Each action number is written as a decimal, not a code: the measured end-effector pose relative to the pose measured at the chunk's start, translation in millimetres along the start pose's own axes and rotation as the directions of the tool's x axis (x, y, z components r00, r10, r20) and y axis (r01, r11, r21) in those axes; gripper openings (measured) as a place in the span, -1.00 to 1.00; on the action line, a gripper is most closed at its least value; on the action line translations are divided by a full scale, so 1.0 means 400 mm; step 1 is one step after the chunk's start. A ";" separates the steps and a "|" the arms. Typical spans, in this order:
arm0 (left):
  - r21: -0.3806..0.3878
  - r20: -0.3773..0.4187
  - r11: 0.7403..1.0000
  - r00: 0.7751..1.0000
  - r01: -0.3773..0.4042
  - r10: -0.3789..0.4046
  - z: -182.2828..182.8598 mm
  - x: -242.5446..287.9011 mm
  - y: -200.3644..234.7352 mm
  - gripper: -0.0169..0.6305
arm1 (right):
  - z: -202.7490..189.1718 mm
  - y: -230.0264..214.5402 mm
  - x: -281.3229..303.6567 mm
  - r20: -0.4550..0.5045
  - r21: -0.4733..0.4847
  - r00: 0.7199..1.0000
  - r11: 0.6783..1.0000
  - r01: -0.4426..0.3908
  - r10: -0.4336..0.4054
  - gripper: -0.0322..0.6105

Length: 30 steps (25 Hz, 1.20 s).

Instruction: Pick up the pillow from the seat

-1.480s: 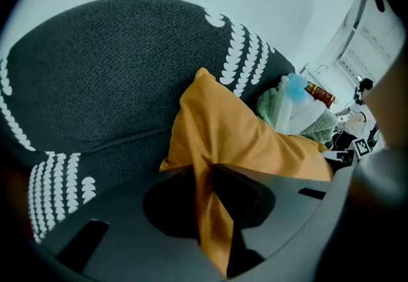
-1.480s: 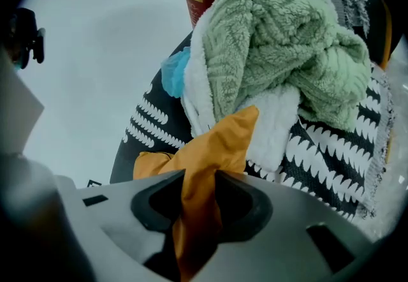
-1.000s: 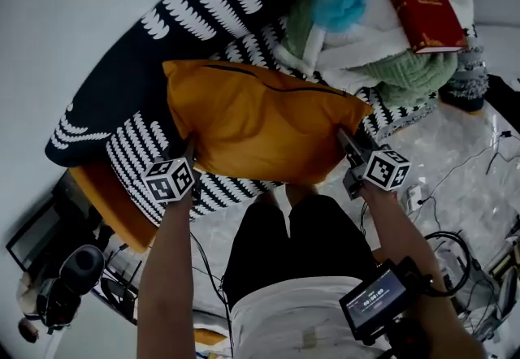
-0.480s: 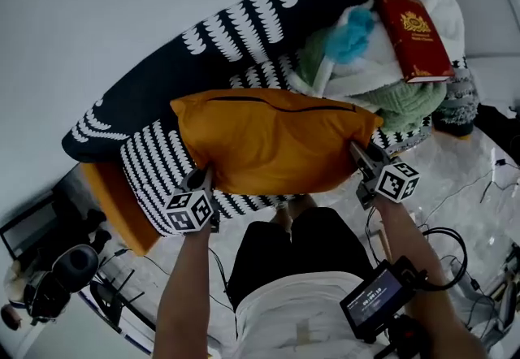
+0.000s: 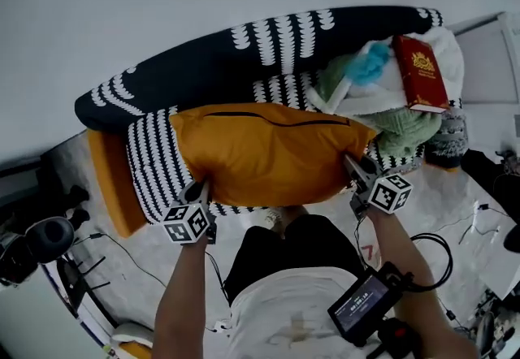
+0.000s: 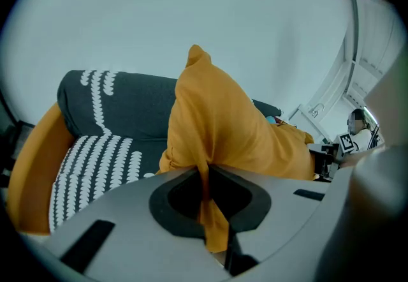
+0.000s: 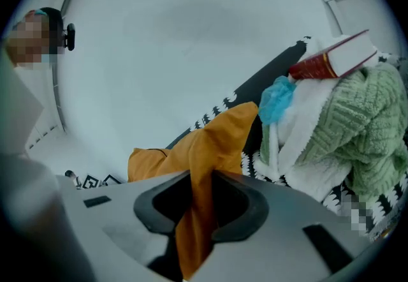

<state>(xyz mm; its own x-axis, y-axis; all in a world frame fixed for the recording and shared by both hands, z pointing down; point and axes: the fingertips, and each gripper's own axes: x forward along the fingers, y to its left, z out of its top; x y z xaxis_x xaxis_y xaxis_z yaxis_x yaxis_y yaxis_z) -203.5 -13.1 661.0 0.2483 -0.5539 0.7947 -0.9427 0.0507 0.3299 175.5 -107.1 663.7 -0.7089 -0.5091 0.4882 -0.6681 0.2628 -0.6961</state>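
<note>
Two tools hold the orange pillow (image 5: 268,154) just off the patterned seat (image 5: 150,166) — left tool (image 5: 199,187) and right tool (image 5: 351,164) each clamped tight on a corner's fabric. Best raise both ends evenly.

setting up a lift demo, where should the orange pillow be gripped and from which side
The pillow: take its two near corners, one claw each, from the near side. It looks wide and limp; corner fabric pinches flat, as the left claw and right claw show.
</note>
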 end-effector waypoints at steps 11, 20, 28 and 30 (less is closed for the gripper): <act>-0.131 0.181 0.991 0.982 -0.023 0.047 -0.059 -0.212 0.015 -0.84 | 0.074 0.215 -0.026 -0.003 -0.195 0.995 0.976 -0.095 0.097 -0.59; -0.137 0.309 0.991 0.950 -0.006 0.048 -0.066 -0.352 0.009 -0.84 | 0.094 0.358 -0.092 0.036 -0.291 0.987 0.946 -0.141 0.158 -0.59; -0.080 0.421 0.997 0.907 -0.001 0.034 -0.020 -0.477 0.010 -0.84 | 0.139 0.492 -0.142 0.093 -0.387 0.973 0.908 -0.161 0.212 -0.59; -0.064 0.452 0.998 0.891 -0.003 0.032 0.005 -0.508 0.012 -0.84 | 0.162 0.531 -0.149 0.110 -0.413 0.967 0.896 -0.165 0.229 -0.59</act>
<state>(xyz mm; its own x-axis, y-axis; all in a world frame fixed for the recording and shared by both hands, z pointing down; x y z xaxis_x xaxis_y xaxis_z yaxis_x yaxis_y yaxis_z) -258.8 97.9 500.0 0.0903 -0.8679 0.4884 -0.9271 0.1059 0.3596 90.4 -74.1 452.5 -0.8139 -0.5221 0.2549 -0.5745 0.6578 -0.4871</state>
